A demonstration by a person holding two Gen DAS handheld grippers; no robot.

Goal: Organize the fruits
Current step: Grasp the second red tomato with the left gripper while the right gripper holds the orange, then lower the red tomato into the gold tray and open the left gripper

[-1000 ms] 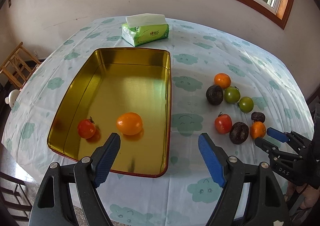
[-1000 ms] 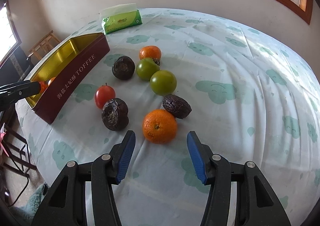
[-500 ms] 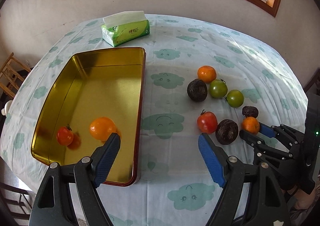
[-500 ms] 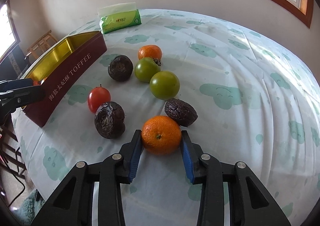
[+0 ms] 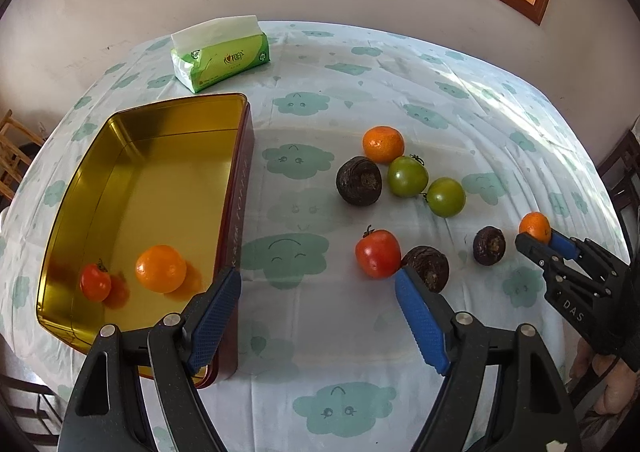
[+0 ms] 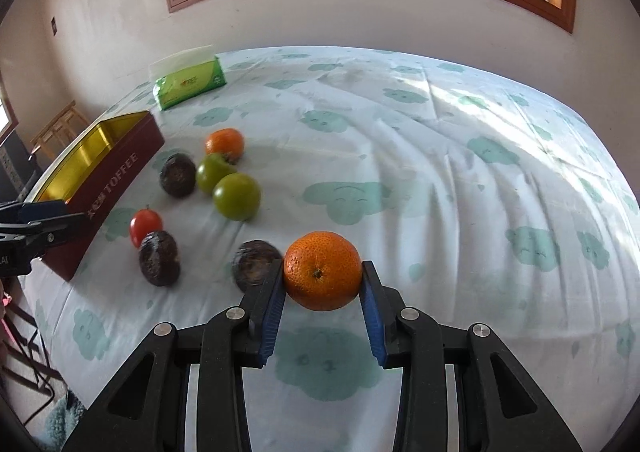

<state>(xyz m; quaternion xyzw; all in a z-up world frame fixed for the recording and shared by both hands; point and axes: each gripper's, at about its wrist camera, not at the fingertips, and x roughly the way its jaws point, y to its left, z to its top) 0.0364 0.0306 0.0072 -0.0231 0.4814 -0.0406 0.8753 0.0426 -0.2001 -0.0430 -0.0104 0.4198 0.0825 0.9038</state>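
While our left gripper [image 5: 318, 316] hangs wide and empty, our right gripper [image 6: 323, 310] clamps the orange [image 6: 322, 270] (jaws just closed).

A tin [image 5: 240, 179] sits on the left of the table [image 5: 400, 332], with a tissue pack [image 5: 222, 51] behind it. In the tin lie a tomato [image 5: 95, 282] and, to its right, a tangerine [image 5: 161, 268]. Right of the tin, a tangerine [image 5: 383, 144], passion fruit [image 5: 359, 180] and two tomatoes [image 5: 407, 176] [image 5: 446, 197] cluster; nearer lie a tomato [image 5: 377, 253] touching a passion fruit [image 5: 428, 266], then another passion fruit [image 5: 489, 245]. Rightmost, a tangerine [image 6: 322, 270] sits between the right gripper's [image 6: 322, 304] fingers.
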